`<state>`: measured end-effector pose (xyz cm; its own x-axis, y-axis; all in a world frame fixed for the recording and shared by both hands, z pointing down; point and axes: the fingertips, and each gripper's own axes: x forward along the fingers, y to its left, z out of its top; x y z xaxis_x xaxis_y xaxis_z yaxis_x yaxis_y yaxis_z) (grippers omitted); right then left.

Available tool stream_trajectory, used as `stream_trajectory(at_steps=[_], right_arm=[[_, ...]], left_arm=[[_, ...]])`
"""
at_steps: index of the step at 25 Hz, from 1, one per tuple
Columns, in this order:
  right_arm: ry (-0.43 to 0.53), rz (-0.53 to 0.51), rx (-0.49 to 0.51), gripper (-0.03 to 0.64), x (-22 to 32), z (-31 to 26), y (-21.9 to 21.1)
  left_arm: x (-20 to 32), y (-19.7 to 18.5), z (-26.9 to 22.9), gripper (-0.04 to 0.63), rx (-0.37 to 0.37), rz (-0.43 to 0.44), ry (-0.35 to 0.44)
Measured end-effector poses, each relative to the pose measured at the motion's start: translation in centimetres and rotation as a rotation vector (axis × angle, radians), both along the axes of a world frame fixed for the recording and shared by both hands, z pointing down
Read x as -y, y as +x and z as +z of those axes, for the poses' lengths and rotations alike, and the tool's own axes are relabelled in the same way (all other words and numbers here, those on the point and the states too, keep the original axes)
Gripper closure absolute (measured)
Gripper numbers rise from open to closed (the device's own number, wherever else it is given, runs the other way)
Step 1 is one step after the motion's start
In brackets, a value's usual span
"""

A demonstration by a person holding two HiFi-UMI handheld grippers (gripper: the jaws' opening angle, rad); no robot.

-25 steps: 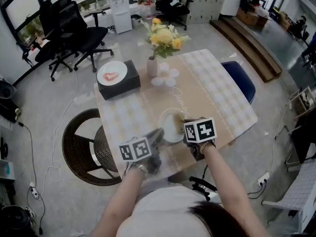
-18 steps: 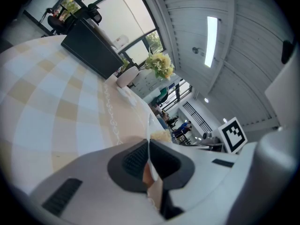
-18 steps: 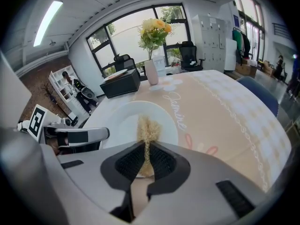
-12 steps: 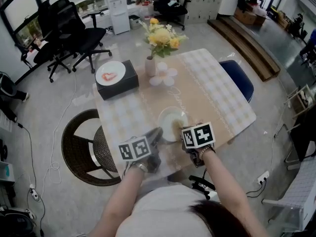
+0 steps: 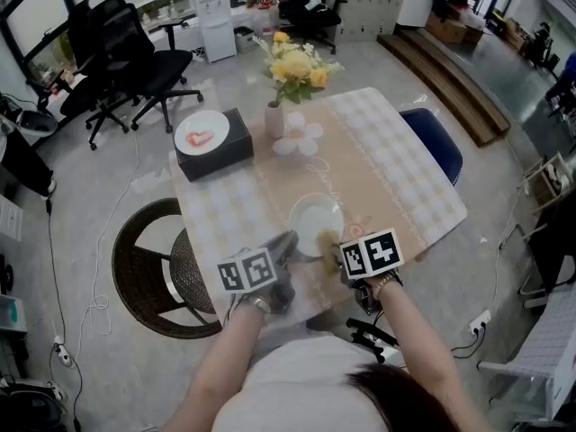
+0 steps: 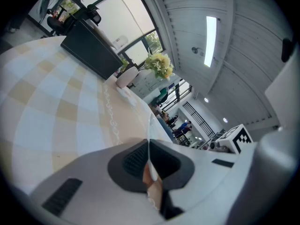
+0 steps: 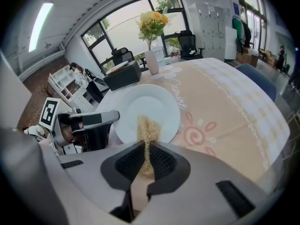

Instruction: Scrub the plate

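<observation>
A round white plate [image 5: 313, 215] lies on the table near its front edge. My left gripper [image 5: 286, 245] is shut on the plate's left rim; in the left gripper view the thin rim [image 6: 149, 136] runs edge-on between the closed jaws. My right gripper [image 5: 335, 244] is shut on a yellowish fibrous scrubber [image 7: 148, 131], whose tip rests at the plate's [image 7: 152, 108] near rim. The left gripper [image 7: 87, 123] also shows at the plate's left in the right gripper view.
A vase of yellow flowers [image 5: 290, 72] and a flower-shaped mat [image 5: 301, 140] stand at the table's far side. A black box [image 5: 216, 148] carries a second white plate. A wicker chair [image 5: 155, 268] is at the left, a blue chair [image 5: 438, 145] at the right.
My right gripper with the scrubber has slid back from over the plate to its near right rim, so more of the plate shows. The left gripper has kept its hold.
</observation>
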<state>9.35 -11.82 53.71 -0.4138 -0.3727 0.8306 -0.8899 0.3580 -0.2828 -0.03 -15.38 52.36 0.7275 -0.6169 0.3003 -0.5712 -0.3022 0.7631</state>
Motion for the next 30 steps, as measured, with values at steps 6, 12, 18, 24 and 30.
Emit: stream_trajectory(at_steps=[6, 12, 18, 24, 30], right_arm=[[0.087, 0.1, 0.067, 0.581, 3.5, -2.0, 1.8], [0.143, 0.128, 0.073, 0.581, 6.8, -3.0, 1.7], [0.168, 0.206, 0.08, 0.581, 9.2, -2.7, 2.0], [0.192, 0.235, 0.079, 0.581, 9.7, -1.9, 2.2], [0.159, 0.234, 0.091, 0.581, 8.7, -0.5, 2.4]], left_arm=[[0.1, 0.0, 0.2, 0.575, 0.001, -0.001, 0.002], [0.1, 0.1, 0.2, 0.575, 0.002, -0.001, 0.001], [0.2, 0.0, 0.1, 0.575, 0.005, -0.003, 0.002], [0.1, 0.0, 0.1, 0.575, 0.008, -0.006, 0.001], [0.1, 0.1, 0.2, 0.575, 0.007, -0.007, 0.006]])
